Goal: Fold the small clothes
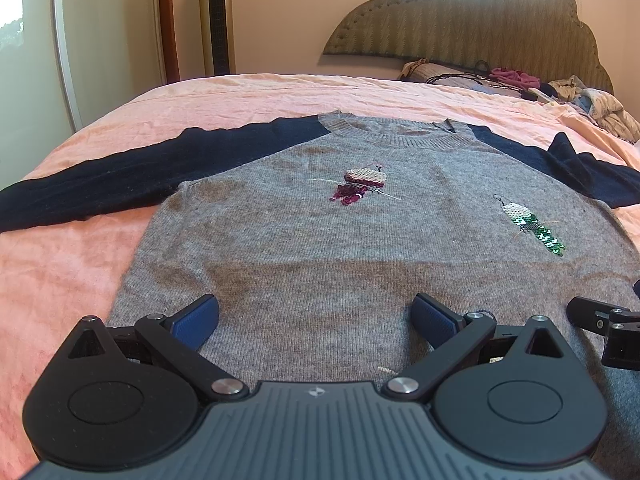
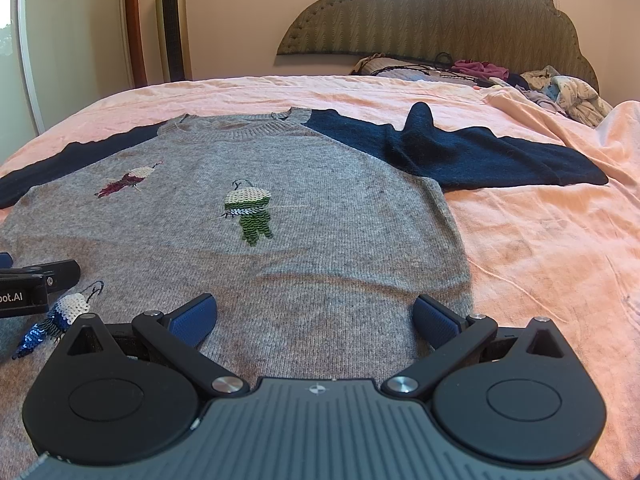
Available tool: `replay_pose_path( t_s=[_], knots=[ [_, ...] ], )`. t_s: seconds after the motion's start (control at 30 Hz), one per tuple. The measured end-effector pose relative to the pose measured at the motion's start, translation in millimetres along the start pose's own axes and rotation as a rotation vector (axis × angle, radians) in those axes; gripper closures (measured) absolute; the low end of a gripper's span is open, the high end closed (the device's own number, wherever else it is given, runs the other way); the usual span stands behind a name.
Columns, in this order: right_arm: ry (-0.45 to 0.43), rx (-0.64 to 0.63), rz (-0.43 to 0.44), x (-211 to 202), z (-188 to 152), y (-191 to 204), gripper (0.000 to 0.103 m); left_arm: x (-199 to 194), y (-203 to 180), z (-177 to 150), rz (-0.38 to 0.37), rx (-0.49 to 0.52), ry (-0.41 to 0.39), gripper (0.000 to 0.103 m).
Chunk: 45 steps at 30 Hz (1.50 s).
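Note:
A small grey sweater [image 1: 320, 240] with navy sleeves and sequin birds lies flat, front up, on the pink bed; it also shows in the right wrist view [image 2: 300, 248]. Its left sleeve [image 1: 120, 176] stretches out flat. Its right sleeve [image 2: 480, 152] lies out to the right with a bump near the shoulder. My left gripper [image 1: 316, 316] is open and empty over the lower left part of the sweater. My right gripper [image 2: 316, 316] is open and empty over the lower right part. Each gripper shows at the edge of the other's view.
The pink bedsheet [image 2: 540, 260] spreads around the sweater. A pile of clothes [image 2: 560, 88] and a cord lie at the far right by the padded headboard [image 2: 440, 12]. A tower fan [image 2: 172, 20] and a door stand past the bed at the left.

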State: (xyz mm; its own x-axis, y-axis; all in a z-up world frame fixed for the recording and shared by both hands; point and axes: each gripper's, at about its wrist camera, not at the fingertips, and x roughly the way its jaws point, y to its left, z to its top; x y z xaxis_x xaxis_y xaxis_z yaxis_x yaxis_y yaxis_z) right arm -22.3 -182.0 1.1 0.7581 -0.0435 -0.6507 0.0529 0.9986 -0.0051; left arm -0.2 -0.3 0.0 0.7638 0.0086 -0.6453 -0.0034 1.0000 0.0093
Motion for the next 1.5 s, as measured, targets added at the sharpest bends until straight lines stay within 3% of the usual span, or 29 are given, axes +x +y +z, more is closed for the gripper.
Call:
replay_pose_path(
  t_s=[1.5],
  knots=[
    [-0.006,0.003,-0.007,-0.2,-1.6,0.3,0.000,-5.2,5.5,-0.6,-0.024,-0.030,-0.011,0.000]
  ],
)
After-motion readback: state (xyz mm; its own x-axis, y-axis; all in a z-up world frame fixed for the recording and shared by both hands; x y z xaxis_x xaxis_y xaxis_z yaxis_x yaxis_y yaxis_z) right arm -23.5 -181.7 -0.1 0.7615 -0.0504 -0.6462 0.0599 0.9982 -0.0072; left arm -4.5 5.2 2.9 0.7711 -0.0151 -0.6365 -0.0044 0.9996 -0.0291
